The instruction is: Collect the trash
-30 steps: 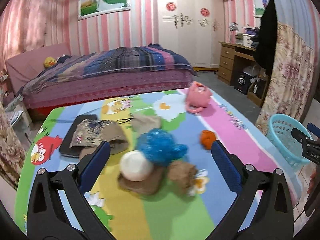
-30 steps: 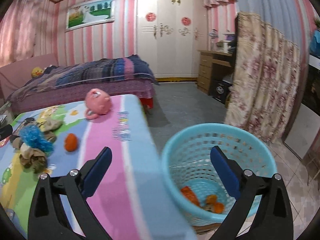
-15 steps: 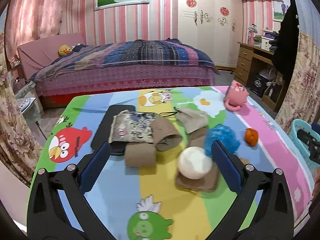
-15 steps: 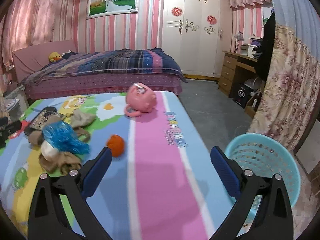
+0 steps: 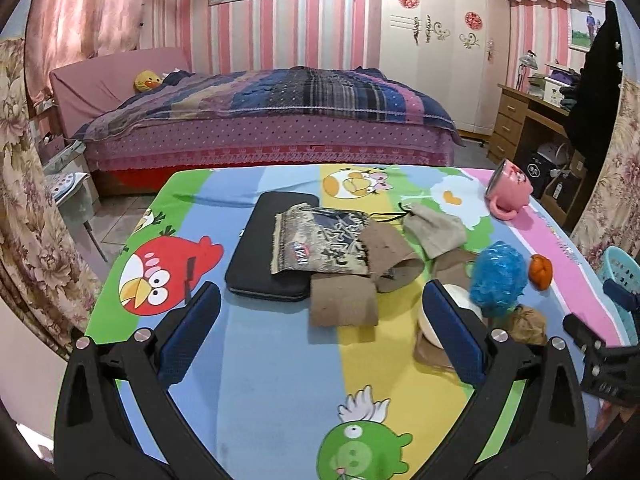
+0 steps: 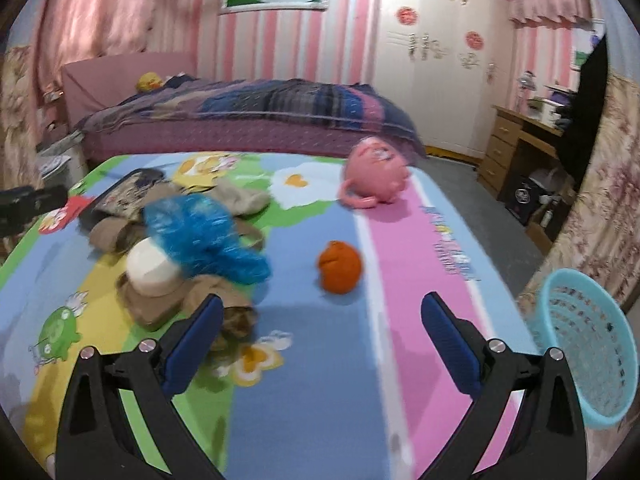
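A: Left wrist view first. Pink-striped bedroom, bed (image 5: 260, 120) at the back, table (image 5: 280, 380) up front under a cartoon-bird cloth.

B: Landmark?

A: The black case (image 5: 260, 248). A printed pouch (image 5: 320, 244) lies on its right half. Brown paper tubes (image 5: 344, 300) touch the case's near right corner. Right of those, a blue plastic wad (image 5: 498, 278) with a white ball (image 5: 460, 308) just beside it, then an orange peel (image 5: 540, 271) further right. Pink mug (image 5: 510, 192) tipped over, far right of the case.

B: Left gripper?

A: Left gripper (image 5: 320, 336) spread wide, empty, hovering over the table near the tubes. Blue basket (image 5: 622, 280) at the right frame edge, off the table.

B: Right wrist view.

A: Blurry. Same room and table (image 6: 304, 400). The case is mostly hidden at the far left. Blue plastic wad (image 6: 204, 236) is right of it, white ball (image 6: 150, 268) touching the wad's near side, crumpled brown paper (image 6: 236, 320) in front. Orange peel (image 6: 340, 266) sits alone, well right of the wad. Pink mug (image 6: 374, 176) behind it.

B: Gripper, basket?

A: Right gripper (image 6: 320, 340) released, holding nothing, the peel just beyond its fingers. Blue basket (image 6: 586, 348) is off the table's right edge, lower down.
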Tool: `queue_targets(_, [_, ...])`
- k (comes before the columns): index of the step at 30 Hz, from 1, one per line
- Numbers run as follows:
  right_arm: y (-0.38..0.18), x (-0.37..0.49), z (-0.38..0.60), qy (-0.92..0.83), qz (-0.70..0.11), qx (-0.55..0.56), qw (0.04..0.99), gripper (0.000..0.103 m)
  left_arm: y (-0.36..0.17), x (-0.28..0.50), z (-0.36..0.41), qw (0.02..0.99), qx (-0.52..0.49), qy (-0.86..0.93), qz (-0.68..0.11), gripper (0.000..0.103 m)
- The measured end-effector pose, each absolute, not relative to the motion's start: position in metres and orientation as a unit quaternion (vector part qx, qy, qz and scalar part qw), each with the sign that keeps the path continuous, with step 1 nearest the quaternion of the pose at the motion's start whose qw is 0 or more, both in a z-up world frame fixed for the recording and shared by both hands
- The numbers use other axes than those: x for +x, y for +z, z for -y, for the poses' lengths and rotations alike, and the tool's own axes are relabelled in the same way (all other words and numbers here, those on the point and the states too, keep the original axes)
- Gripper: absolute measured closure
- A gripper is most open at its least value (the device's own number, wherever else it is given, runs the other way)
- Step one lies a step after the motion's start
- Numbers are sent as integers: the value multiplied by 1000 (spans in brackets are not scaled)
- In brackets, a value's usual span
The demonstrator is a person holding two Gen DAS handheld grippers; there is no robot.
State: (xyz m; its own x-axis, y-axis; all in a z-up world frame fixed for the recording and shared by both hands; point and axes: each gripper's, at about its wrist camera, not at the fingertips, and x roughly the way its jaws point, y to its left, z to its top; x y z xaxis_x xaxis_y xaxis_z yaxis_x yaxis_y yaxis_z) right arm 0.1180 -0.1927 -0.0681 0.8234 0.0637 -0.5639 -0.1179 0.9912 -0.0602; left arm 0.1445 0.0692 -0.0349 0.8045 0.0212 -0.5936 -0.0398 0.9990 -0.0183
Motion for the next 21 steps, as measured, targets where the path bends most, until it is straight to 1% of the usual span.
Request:
queue_targets(3, [-73, 121, 174, 68, -294, -75, 950, 6, -37, 145, -74, 948, -21, 17, -317, 5])
queue_targets(6, [-79, 127, 161, 91, -308, -82, 943, 9, -40, 146, -74, 947, -19, 22, -321, 5])
queue_targets(8, [-85, 133, 153, 107, -325, -94, 935, 20, -42, 146, -71, 947, -7, 25, -320, 5])
queue_targets(10, [-89, 138, 150, 131, -342, -93, 926, 50, -45, 146, -67, 946, 0, 24, -323, 5])
queue_targets(11, [-91, 141, 150, 138, -346, -90, 924, 54, -46, 147, -66, 945, 0, 21, -326, 5])
queue_targets(13, [-90, 141, 154, 155, -343, -72, 924, 58, -48, 148, -62, 944, -1, 16, -331, 5])
queue_targets(15, [-89, 140, 157, 156, -338, -66, 926, 59, -51, 150, -57, 942, -3, 10, -336, 5])
queue_targets(21, [-76, 140, 187, 97, -318, -52, 942, 59, -65, 156, -22, 934, 20, -17, -357, 5])
